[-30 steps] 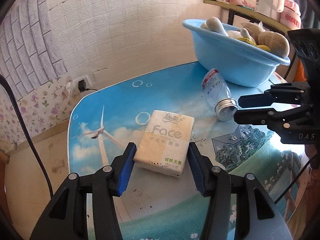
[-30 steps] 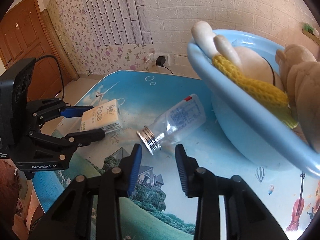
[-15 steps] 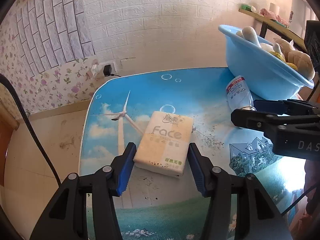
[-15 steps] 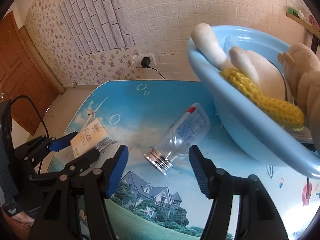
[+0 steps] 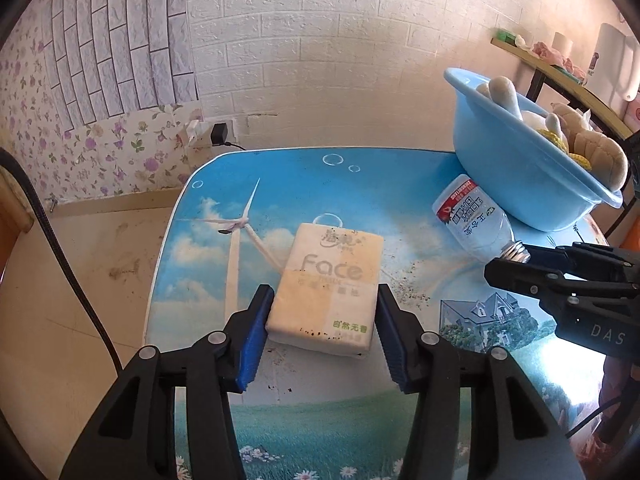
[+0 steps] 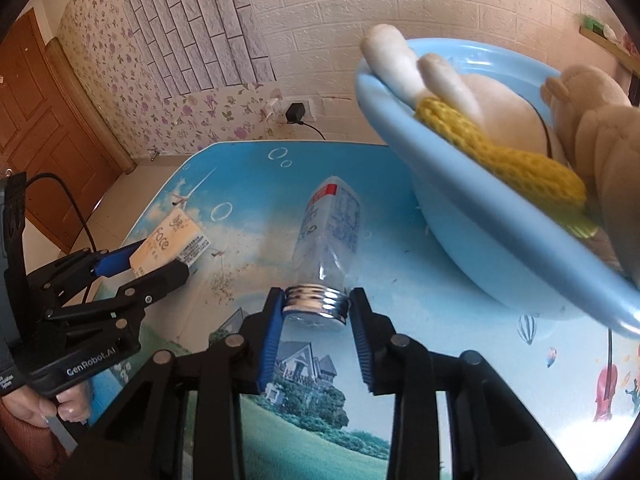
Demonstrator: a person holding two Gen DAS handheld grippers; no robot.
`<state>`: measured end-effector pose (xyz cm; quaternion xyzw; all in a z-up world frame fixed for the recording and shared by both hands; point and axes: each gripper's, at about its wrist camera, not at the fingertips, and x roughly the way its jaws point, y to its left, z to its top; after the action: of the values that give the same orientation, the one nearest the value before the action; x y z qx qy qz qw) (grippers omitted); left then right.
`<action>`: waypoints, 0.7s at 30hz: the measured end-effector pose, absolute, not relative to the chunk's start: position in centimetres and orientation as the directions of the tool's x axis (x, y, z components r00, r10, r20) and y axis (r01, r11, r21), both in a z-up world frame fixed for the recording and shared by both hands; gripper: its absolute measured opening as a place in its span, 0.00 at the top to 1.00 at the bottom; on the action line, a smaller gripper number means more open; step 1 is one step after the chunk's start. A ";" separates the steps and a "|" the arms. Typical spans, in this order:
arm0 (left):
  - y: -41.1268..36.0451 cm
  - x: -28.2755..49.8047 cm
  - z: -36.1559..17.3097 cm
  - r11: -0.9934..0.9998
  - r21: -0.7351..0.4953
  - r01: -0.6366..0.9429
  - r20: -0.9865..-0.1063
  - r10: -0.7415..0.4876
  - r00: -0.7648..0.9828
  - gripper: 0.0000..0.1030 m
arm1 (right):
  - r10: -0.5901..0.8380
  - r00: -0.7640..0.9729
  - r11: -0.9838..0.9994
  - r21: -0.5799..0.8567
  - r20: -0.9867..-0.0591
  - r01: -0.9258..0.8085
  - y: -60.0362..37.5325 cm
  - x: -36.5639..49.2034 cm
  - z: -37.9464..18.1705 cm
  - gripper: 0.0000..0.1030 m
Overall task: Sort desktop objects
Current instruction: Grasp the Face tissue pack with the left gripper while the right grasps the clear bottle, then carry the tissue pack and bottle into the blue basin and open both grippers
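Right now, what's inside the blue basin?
The blue basin holds plush toys: a white plush with a yellow knitted scarf, and a tan plush. Anything beneath them is covered.

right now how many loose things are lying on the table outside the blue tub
2: a cream "Face" tissue pack between the left gripper fingers, and a clear plastic bottle lying on its side beside the blue plastic tub. The tub may hide more.
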<state>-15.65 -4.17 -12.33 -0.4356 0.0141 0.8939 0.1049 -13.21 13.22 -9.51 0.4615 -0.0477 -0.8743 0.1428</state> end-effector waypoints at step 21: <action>-0.5 -12.6 -2.2 -0.980 -0.051 -0.191 -0.639 0.179 -0.748 0.52 | -0.363 -0.754 -0.930 0.171 -0.548 0.324 16.9 -6.1 0.8 0.69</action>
<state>-12.62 -0.49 -2.20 -0.3410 0.0091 0.9348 0.0990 -6.09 16.88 0.81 0.2990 -0.0325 -0.9359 0.1836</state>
